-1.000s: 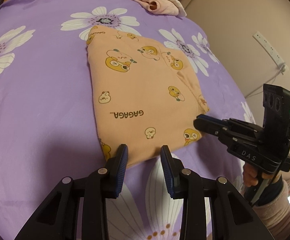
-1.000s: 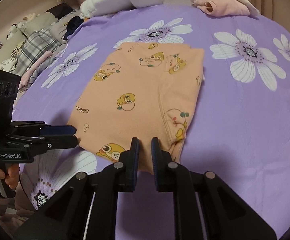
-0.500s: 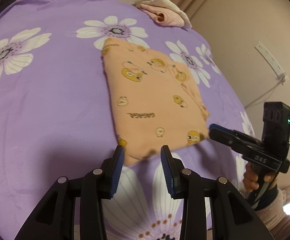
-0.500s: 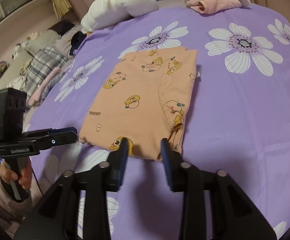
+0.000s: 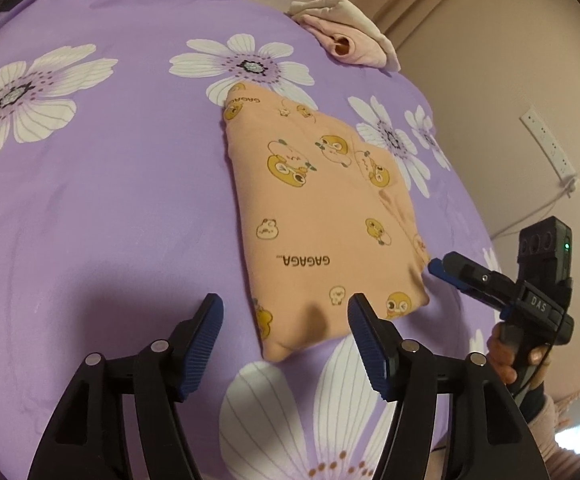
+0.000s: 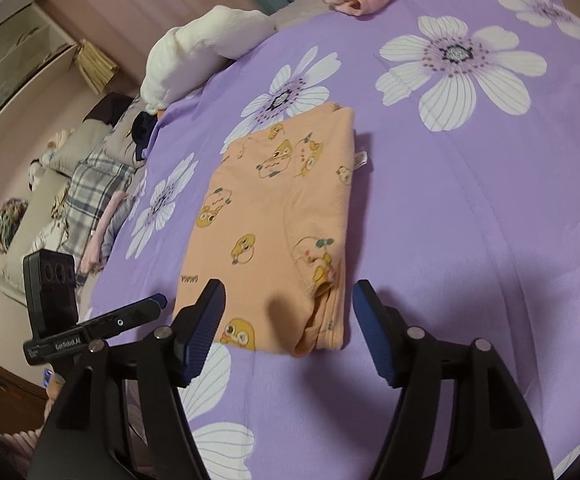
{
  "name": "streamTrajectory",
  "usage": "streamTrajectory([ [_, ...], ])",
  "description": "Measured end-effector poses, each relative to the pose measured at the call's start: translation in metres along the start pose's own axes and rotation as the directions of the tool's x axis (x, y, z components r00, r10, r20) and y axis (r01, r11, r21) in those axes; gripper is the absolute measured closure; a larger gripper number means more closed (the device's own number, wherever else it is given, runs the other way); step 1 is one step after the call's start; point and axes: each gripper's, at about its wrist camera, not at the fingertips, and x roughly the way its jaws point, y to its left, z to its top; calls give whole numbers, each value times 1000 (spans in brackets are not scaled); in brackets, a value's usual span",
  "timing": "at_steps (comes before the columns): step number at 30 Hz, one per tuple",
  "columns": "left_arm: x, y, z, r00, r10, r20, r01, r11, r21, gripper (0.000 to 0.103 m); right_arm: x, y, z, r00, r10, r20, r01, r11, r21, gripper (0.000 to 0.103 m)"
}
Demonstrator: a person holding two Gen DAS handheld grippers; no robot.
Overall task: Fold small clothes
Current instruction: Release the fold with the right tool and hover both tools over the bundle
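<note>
Two handheld grippers angle downward, side by side. The left gripper (image 5: 286, 336) has its blue-padded jaws opening, with nothing pressed between the pads. The right gripper (image 6: 290, 320) is likewise opening, its pads apart and gripping nothing. In the left wrist view, the person's right hand (image 5: 504, 360) wraps the right gripper's handle, a pink sleeve (image 5: 550, 432) at the wrist. In the right wrist view, the left gripper's fingers (image 6: 130, 314) show edge-on.

The folded garment (image 5: 322, 216) lies mid-bedspread (image 5: 90, 208); a rolled garment (image 5: 346, 40) sits at the far edge, a pillow (image 6: 206, 48) at the far left corner
</note>
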Motion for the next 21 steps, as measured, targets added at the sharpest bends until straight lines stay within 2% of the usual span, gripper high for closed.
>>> streamTrajectory([
  [7, 14, 4, 13, 1000, -2, -15, 2, 1000, -15, 40, 14, -12, 13, 1000, 22, -21, -20, 998, 52, 33],
  [21, 34, 7, 31, 999, -15, -30, 15, 1000, -16, 40, 35, -25, 36, 999, 34, -42, -30, 997, 75, 33],
])
